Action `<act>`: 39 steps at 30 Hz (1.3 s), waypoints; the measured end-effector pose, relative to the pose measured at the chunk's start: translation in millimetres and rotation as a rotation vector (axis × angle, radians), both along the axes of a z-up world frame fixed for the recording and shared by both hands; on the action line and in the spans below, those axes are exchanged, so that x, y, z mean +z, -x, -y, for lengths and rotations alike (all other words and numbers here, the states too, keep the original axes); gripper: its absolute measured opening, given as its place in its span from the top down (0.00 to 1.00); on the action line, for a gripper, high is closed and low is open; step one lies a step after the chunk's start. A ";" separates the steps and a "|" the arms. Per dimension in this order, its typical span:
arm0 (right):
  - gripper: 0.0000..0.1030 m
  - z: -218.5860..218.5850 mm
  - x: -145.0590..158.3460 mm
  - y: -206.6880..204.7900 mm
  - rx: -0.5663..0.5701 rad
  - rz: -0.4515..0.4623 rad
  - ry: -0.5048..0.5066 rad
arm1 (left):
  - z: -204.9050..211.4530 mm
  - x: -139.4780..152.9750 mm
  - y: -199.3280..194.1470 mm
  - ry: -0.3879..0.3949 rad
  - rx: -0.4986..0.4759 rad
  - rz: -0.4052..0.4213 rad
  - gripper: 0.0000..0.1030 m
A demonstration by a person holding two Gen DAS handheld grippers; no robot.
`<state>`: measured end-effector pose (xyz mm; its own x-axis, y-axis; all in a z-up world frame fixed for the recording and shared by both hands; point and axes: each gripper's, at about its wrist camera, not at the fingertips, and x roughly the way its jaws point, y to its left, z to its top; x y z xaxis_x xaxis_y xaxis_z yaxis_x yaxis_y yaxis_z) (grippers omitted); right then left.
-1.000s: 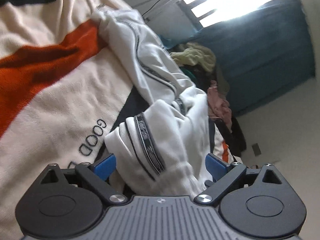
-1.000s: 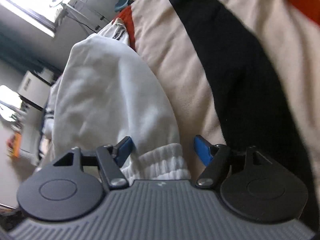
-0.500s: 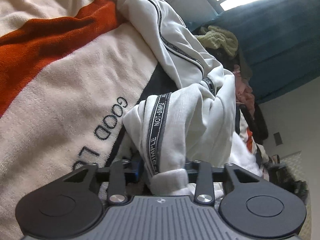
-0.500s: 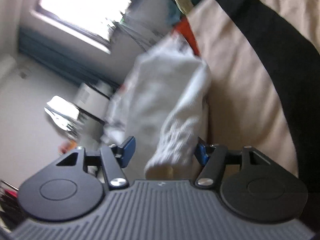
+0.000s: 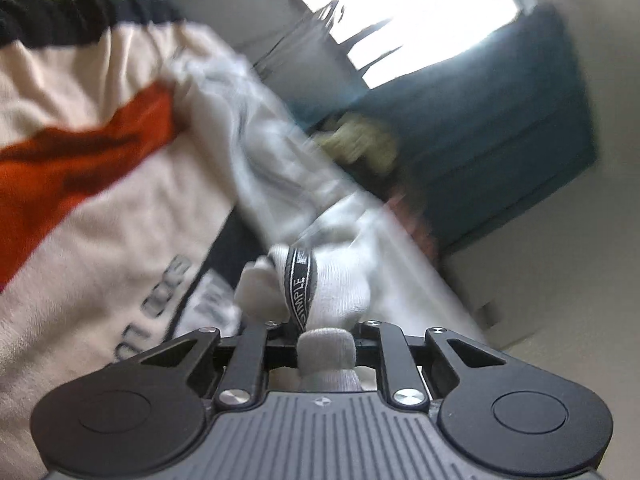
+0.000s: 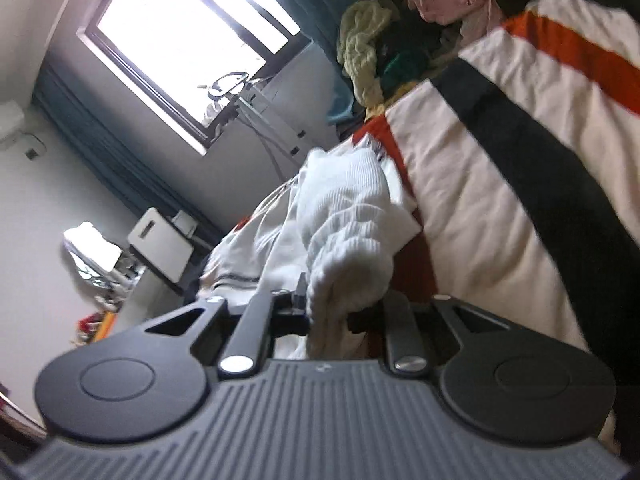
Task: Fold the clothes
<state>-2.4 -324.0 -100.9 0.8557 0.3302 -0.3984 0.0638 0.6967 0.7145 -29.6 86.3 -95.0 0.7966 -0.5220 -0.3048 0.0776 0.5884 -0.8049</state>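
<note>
A white garment with black lettered trim (image 5: 280,184) lies bunched on a striped cream, orange and black blanket (image 5: 92,216). My left gripper (image 5: 320,340) is shut on a ribbed cuff end of it, with the black trim band (image 5: 300,284) just ahead of the jaws. My right gripper (image 6: 328,316) is shut on another ribbed white end of the garment (image 6: 348,216), lifted off the blanket (image 6: 500,184). The left wrist view is motion-blurred.
A pile of other clothes, yellow-green and pink (image 6: 368,28), sits at the far end of the bed; it also shows in the left wrist view (image 5: 360,148). Blue curtains (image 5: 500,128) and a bright window (image 6: 180,36) are beyond. A white box (image 6: 160,244) stands by the wall.
Both grippers have closed on the garment's ribbed ends; the left closed first, then the right. Both have lifted and pulled the cloth, and the views have swung.
</note>
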 end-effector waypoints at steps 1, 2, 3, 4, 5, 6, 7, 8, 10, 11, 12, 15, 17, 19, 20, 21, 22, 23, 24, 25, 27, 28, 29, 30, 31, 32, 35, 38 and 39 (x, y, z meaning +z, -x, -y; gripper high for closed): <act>0.82 0.2 -4.3 5.8 0.012 -0.031 -0.027 | -6.5 5.6 5.0 0.005 0.022 0.022 0.84; 0.81 -0.5 -11.8 9.0 0.036 -0.070 -0.059 | -13.0 11.3 10.0 0.010 0.043 0.044 0.84; 0.81 -1.3 -19.1 12.2 0.060 -0.108 -0.094 | -19.8 15.8 14.0 0.021 0.064 0.062 0.84; 0.79 -3.0 -25.6 15.4 0.086 -0.140 -0.136 | -26.6 18.7 16.4 0.032 0.083 0.070 0.84; 0.77 -5.1 -32.2 18.2 0.112 -0.172 -0.177 | -33.1 21.2 18.3 0.037 0.101 0.074 0.84; 0.75 -8.3 -38.8 19.1 0.138 -0.203 -0.213 | -37.8 23.1 19.8 0.033 0.121 0.077 0.84; 0.70 -10.5 -42.6 18.3 0.156 -0.230 -0.228 | -41.8 24.1 20.3 0.025 0.141 0.080 0.84; 0.61 -12.3 -45.5 18.2 0.167 -0.254 -0.240 | -46.1 23.8 20.3 0.027 0.158 0.077 0.84; 0.34 -10.8 -43.9 24.0 0.119 -0.272 -0.229 | -53.8 21.4 20.6 0.041 0.185 0.066 0.84; 0.19 -5.1 -43.9 28.0 0.057 -0.278 -0.222 | -57.6 20.2 20.8 0.048 0.199 0.061 0.84; 0.17 0.5 -44.7 31.2 -0.001 -0.285 -0.218 | -61.4 19.0 21.0 0.054 0.213 0.056 0.84; 0.17 14.9 -57.9 30.9 -0.104 -0.328 -0.250 | -65.2 18.2 19.6 0.057 0.226 0.050 0.84; 0.18 4.3 -66.8 16.3 -0.033 -0.350 -0.255 | -64.8 19.2 16.5 0.052 0.230 0.055 0.84; 0.18 -7.8 -75.0 1.8 0.044 -0.371 -0.254 | -63.8 20.7 12.7 0.046 0.232 0.061 0.84; 0.18 -20.8 -76.0 -5.2 0.104 -0.376 -0.225 | -63.3 21.4 10.9 0.043 0.234 0.065 0.84; 0.19 -33.8 -76.9 -12.3 0.165 -0.381 -0.196 | -63.5 22.7 8.6 0.039 0.235 0.066 0.84; 0.19 -46.4 -78.3 -18.7 0.218 -0.387 -0.168 | -64.5 24.4 6.0 0.033 0.237 0.064 0.84; 0.18 -57.1 -81.6 -22.6 0.242 -0.398 -0.145 | -65.7 26.8 2.7 0.027 0.239 0.062 0.84; 0.18 -66.7 -84.4 -26.2 0.261 -0.407 -0.126 | -67.2 29.8 -1.4 0.019 0.241 0.061 0.84; 0.18 -71.5 -85.6 -28.5 0.260 -0.406 -0.120 | -69.6 33.5 -6.6 0.014 0.241 0.056 0.84; 0.36 -80.1 -83.5 -29.3 0.251 -0.387 -0.128 | -77.6 42.6 -20.4 0.007 0.240 0.042 0.84; 0.57 -84.0 -81.0 -28.3 0.244 -0.372 -0.139 | -84.4 48.9 -29.2 -0.005 0.243 0.034 0.84; 0.66 -89.1 -78.0 -26.7 0.240 -0.352 -0.151 | -92.0 55.8 -38.4 -0.022 0.248 0.027 0.84; 0.72 -98.9 -73.2 -22.1 0.249 -0.317 -0.171 | -100.6 62.5 -47.7 -0.038 0.253 0.020 0.85; 0.77 -110.1 -67.5 -17.4 0.261 -0.281 -0.185 | -112.1 69.6 -57.9 -0.050 0.263 0.013 0.85; 0.79 -126.9 -58.5 -12.8 0.281 -0.240 -0.179 | -125.7 77.4 -68.8 -0.055 0.278 0.003 0.85; 0.80 -181.4 -37.2 -5.9 0.344 -0.149 -0.208 | -174.4 102.7 -106.7 -0.096 0.342 -0.039 0.85; 0.81 -253.4 -23.6 -22.1 0.427 -0.110 -0.252 | -224.2 128.0 -148.3 -0.203 0.423 -0.085 0.85; 0.81 -279.2 -19.3 -28.6 0.456 -0.104 -0.263 | -237.8 133.7 -161.7 -0.250 0.448 -0.097 0.85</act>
<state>26.2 -44.8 -120.2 0.5623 0.7593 -0.3274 -0.1236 0.4687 0.8747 132.0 324.1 38.7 0.8871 -0.0383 -0.4601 -0.2937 0.7220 -0.6265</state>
